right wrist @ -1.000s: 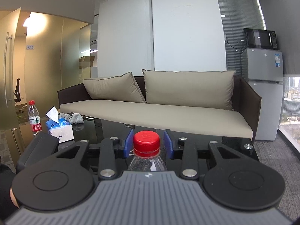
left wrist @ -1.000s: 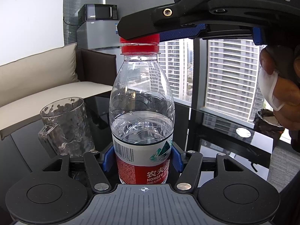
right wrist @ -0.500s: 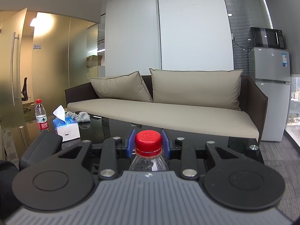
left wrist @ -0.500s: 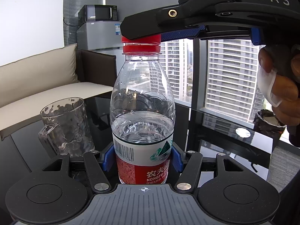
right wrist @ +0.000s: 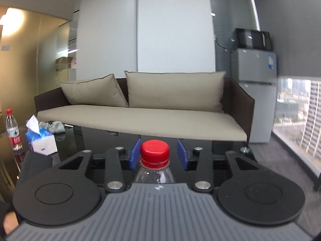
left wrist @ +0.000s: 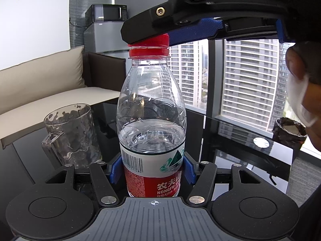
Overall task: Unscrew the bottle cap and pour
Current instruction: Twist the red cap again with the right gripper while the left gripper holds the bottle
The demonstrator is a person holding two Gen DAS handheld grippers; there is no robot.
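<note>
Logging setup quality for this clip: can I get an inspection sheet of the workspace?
Surface: black glass table, glossy.
Job's things: water bottle upright, about half full; red cap on its neck; glass mug beside it, looks empty.
Clutter: tissue box, second bottle, grey cloth.
Tools: left tool shut on the bottle's label; right tool open around the cap.
Cables: wall cord by the microwave.
Surroundings: sofa, fridge, window.
</note>
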